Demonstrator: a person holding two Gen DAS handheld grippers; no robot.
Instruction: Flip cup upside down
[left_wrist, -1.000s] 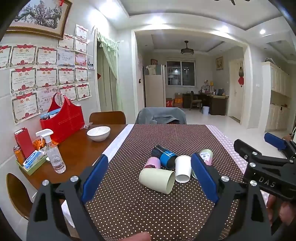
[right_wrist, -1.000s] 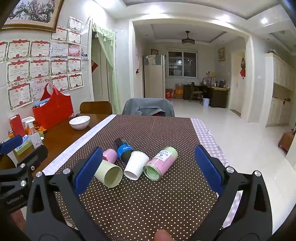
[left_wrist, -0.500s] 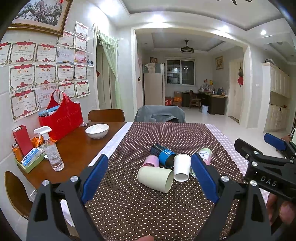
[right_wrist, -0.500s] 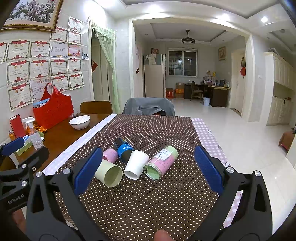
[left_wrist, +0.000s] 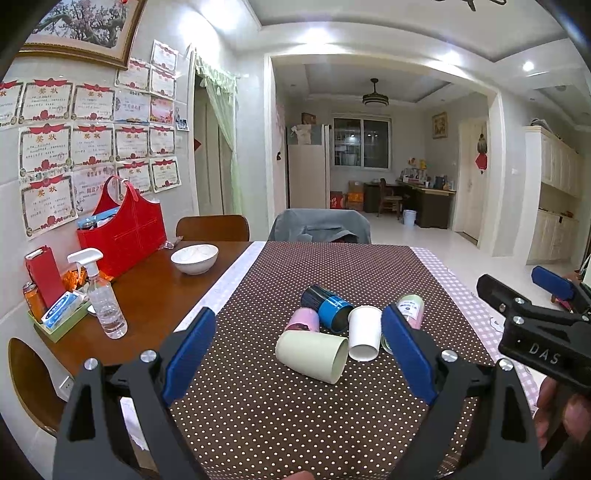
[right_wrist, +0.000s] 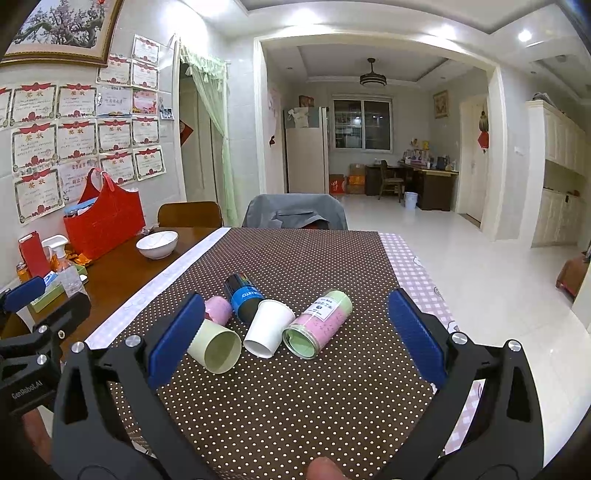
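Five cups lying on sides, clustered mid dotted tablecloth (right_wrist: 295, 398). Left gripper (left_wrist: 295, 347) wide, empty; right gripper (right_wrist: 295, 339) wide, empty. Pale green cup (left_wrist: 312, 355) nearest: straddle across wall, pinch softly, lift clear of white cup (left_wrist: 365, 336), rotate rim-down.

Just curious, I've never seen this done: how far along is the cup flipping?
Nothing looks done: all five cups lie on their sides, among them the pale green cup and the white paper cup. Both the left tongs and the right tongs are open and empty. Every flip is left.
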